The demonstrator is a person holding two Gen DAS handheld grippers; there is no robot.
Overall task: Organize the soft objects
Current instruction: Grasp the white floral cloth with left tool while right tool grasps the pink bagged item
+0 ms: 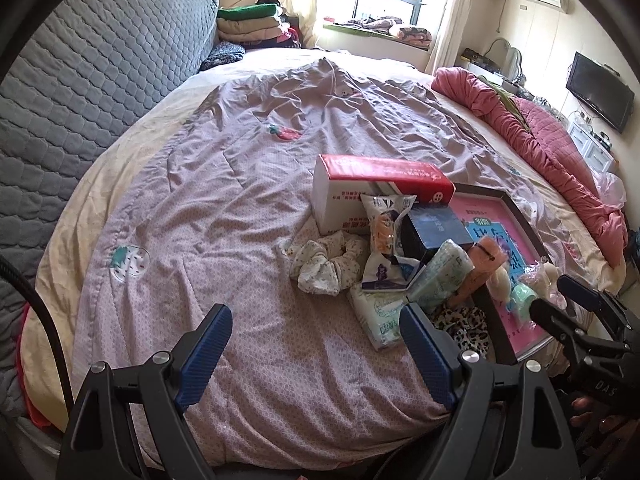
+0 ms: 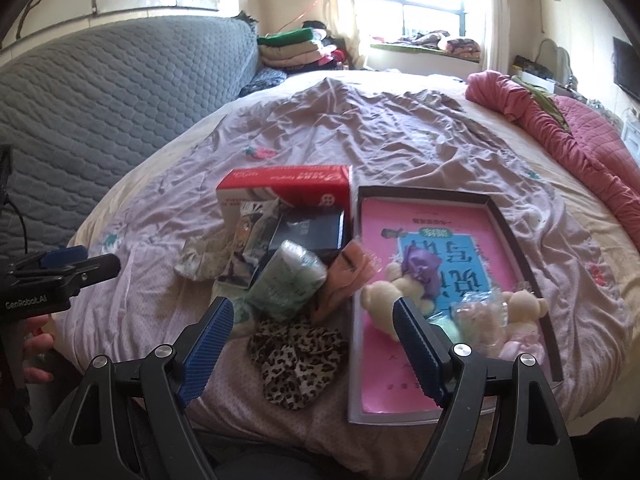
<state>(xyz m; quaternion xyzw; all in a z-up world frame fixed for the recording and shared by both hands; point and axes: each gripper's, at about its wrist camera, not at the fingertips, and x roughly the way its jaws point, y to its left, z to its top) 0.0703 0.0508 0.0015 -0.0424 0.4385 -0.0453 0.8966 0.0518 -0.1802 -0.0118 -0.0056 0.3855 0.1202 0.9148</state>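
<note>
Right wrist view: the right gripper (image 2: 313,318) hangs with its blue-padded jaws spread wide and nothing between the pads, above a leopard-print scrunchie (image 2: 298,364) lying on the lilac quilt (image 2: 400,140). Just right of the scrunchie sits a shallow dark-rimmed tray (image 2: 516,232) lined with a pink printed sheet; inside it lie a cream plush bear in a purple garment (image 2: 404,284), a second cream plush (image 2: 524,306) and a crinkled clear wrapper with pale green and pink pieces, whose nature I cannot tell. Left of the tray is a heap outside any container: a green tissue pack (image 2: 286,280), a peach cloth (image 2: 346,276), a dark box (image 2: 308,234), a printed pouch (image 2: 250,236), a floral scrunchie (image 2: 202,258) and a red-and-white carton (image 2: 286,188). The left gripper (image 2: 86,258) shows at the left edge. Left wrist view: the left gripper (image 1: 316,342) is likewise wide open and empty over bare quilt, and only here a second tissue pack (image 1: 380,316) shows flat beneath the heap; the tray's (image 1: 520,216) plush toys are mostly hidden, and the right gripper (image 1: 560,296) crosses the right edge.
</note>
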